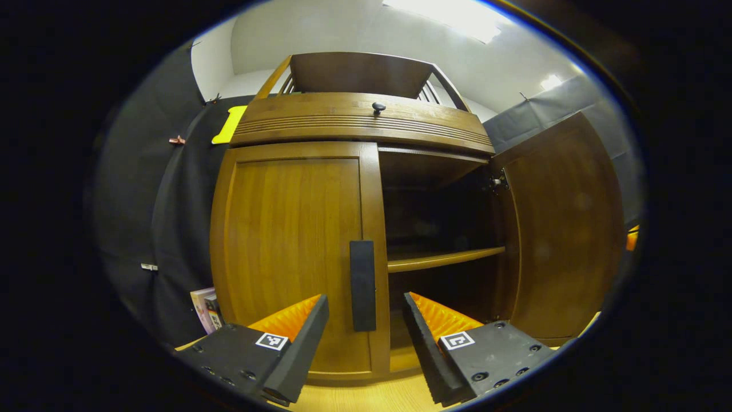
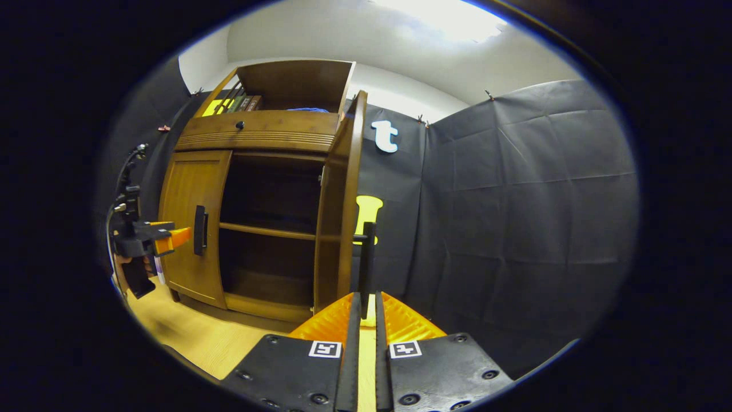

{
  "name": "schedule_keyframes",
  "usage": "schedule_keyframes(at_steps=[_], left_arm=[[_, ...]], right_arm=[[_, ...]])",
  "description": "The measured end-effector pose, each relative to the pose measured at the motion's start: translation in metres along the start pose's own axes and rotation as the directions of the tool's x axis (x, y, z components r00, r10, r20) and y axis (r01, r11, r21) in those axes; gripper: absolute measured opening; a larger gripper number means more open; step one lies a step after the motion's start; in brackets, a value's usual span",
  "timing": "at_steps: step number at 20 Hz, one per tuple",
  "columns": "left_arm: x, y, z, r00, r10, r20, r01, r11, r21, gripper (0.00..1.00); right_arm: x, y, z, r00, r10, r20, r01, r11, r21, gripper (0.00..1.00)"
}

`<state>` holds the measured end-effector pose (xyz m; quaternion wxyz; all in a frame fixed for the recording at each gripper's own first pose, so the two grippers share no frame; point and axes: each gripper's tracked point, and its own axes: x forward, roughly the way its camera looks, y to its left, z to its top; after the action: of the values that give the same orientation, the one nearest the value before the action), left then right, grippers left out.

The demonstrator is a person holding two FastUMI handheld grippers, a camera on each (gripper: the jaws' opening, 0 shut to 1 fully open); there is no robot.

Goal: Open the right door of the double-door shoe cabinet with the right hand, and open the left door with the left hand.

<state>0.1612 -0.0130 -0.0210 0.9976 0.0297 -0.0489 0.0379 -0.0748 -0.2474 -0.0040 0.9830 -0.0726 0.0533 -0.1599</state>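
The booth was enclosed by creased black cloth walls, pinned beneath a plain white ceiling lit by bright panel lights. A pale wooden floor was seen below.

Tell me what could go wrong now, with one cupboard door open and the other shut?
The left tool is open, astride the left door's handle without gripping it; closing off-centre could let it slip. The right tool looks clamped on the right door's handle; pulling further could strain the hinge.
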Motion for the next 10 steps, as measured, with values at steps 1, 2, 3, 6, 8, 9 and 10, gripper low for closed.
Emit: schedule_keyframes(at_steps=[1,2,3,6,8,9,10], left_arm=[[0.012,0.005,0.000,1.000,0.001,0.009,-0.001,1.000,0.004,0.80],[0.021,0.005,-0.002,1.000,0.002,0.021,-0.002,1.000,0.004,0.81],[0.030,0.004,-0.004,1.000,0.001,0.027,-0.001,1.000,0.000,0.80],[0.049,0.011,-0.012,0.998,0.037,0.049,-0.036,0.999,-0.014,0.80],[0.060,0.012,-0.016,0.998,0.041,0.053,-0.041,0.999,-0.010,0.80],[0.065,0.013,-0.018,0.998,0.045,0.047,-0.045,0.999,-0.003,0.78],[0.070,0.012,-0.021,0.998,0.038,0.043,-0.039,0.999,0.002,0.76]], right_arm=[[-0.010,0.005,0.003,1.000,0.007,0.020,-0.006,1.000,-0.006,0.16],[-0.017,0.010,0.010,0.999,0.012,0.045,-0.012,1.000,-0.017,0.42],[-0.020,0.013,0.015,0.997,0.011,0.073,-0.009,0.999,-0.033,0.69],[-0.039,0.015,0.035,0.988,0.012,0.151,-0.001,0.997,-0.073,0.94],[-0.050,0.019,0.033,0.987,0.005,0.163,0.007,0.997,-0.074,0.95],[-0.049,0.018,0.031,0.987,-0.005,0.160,0.017,0.997,-0.077,0.94],[-0.049,0.017,0.029,0.988,-0.016,0.155,0.029,0.996,-0.083,0.94]])
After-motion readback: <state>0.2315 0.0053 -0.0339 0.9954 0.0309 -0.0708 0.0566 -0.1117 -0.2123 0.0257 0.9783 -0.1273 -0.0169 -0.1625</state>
